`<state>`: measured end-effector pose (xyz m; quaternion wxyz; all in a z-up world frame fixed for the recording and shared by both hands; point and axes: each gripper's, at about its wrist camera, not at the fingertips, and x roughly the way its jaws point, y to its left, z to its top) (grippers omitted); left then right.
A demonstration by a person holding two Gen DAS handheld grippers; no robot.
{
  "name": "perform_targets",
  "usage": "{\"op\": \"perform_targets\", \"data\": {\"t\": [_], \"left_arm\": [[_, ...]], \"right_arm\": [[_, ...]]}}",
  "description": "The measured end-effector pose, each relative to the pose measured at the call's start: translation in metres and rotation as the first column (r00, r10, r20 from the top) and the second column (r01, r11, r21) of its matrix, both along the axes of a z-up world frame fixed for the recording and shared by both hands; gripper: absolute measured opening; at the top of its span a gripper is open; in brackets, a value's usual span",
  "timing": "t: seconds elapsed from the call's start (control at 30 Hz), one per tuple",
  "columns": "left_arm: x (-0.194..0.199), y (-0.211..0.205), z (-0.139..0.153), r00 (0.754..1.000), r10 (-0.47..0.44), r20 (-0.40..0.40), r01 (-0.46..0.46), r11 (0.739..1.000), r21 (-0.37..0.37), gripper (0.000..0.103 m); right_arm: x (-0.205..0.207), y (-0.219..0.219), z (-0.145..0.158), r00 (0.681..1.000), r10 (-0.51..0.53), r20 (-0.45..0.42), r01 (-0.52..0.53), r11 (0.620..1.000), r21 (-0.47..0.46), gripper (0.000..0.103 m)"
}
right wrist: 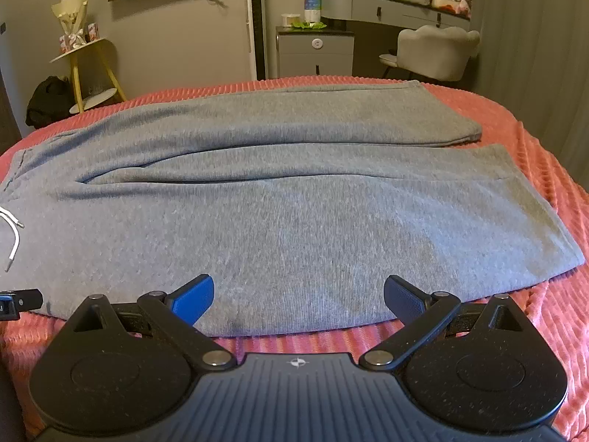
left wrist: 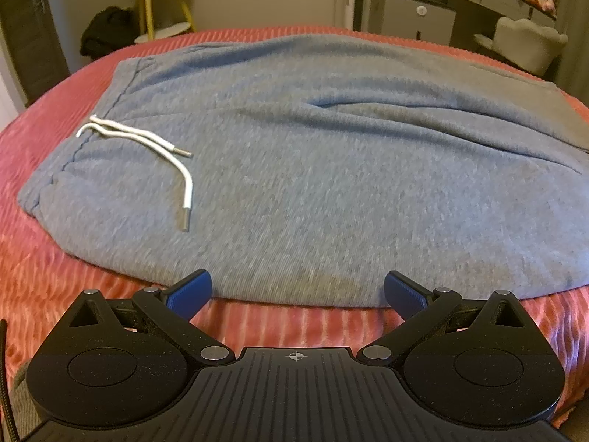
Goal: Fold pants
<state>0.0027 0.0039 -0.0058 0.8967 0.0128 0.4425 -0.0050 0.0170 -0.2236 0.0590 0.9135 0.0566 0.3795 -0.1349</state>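
Grey pants (right wrist: 294, 213) lie flat across the red bed cover (right wrist: 545, 169), filling the middle of both frames: waistband at left, two legs running right, far leg in the upper half, near leg in the lower half, hems at right. Not yet folded. White drawstring (left wrist: 147, 147) lies loose on the waist, left centre of the left view. Left hand-held gripper (left wrist: 298, 291) hangs just short of the near edge by the waist, jaws wide, nothing between them. Right hand-held gripper (right wrist: 299, 293), same state, sits over the near leg's edge further toward the hems. My read: both lined up to pinch that near edge and carry it over the far leg. Cover is ribbed and soft, so expect drag. Room behind: yellow stand (right wrist: 92, 70) upper left, chair (right wrist: 434, 49) and dresser (right wrist: 390, 7) upper right.
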Motion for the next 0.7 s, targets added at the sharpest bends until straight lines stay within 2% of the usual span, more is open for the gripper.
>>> {"op": "perform_targets", "data": {"t": [0.7], "left_arm": [[0.0007, 0.0039, 0.0001, 1.0, 0.015, -0.009, -0.015, 1.0, -0.022, 0.103]], "right_arm": [[0.0005, -0.0004, -0.0007, 1.0, -0.002, -0.007, 0.002, 1.0, 0.0, 0.099]]}}
